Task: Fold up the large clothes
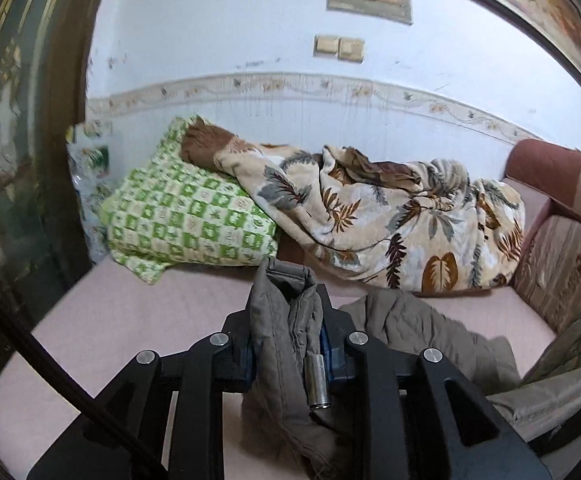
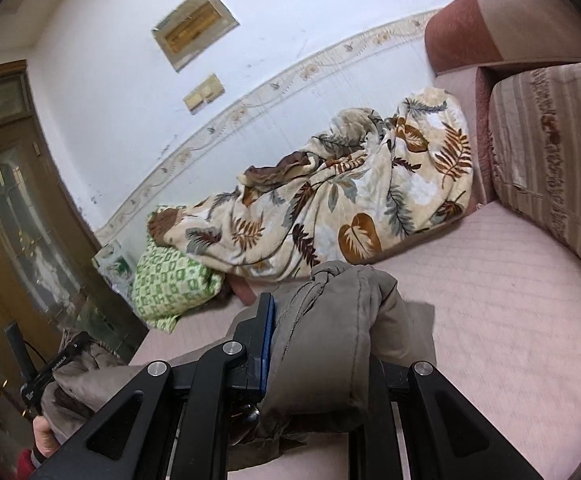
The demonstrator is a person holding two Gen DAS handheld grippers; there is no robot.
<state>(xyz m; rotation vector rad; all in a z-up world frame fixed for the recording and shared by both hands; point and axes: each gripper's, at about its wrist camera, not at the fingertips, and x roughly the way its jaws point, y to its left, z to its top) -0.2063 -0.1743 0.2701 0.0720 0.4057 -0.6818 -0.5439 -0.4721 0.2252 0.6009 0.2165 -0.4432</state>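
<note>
Both grippers, left [image 1: 286,320] and right [image 2: 310,320], clamp bunched folds of the jacket [image 1: 422,332] above the sofa [image 2: 490,300]. Keep both level and taut, spreading it flat before folding.

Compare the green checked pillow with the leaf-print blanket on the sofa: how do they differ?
The green checked pillow carries a small green-and-cream square pattern; the leaf-print blanket shows large brown and grey leaves on beige. The pillow is a compact, plump block; the blanket is a long, crumpled heap, clearly bigger. The pillow lies nearer the door, and the blanket's end drapes over it. Both rest on the pink sofa seat against the wall.
</note>
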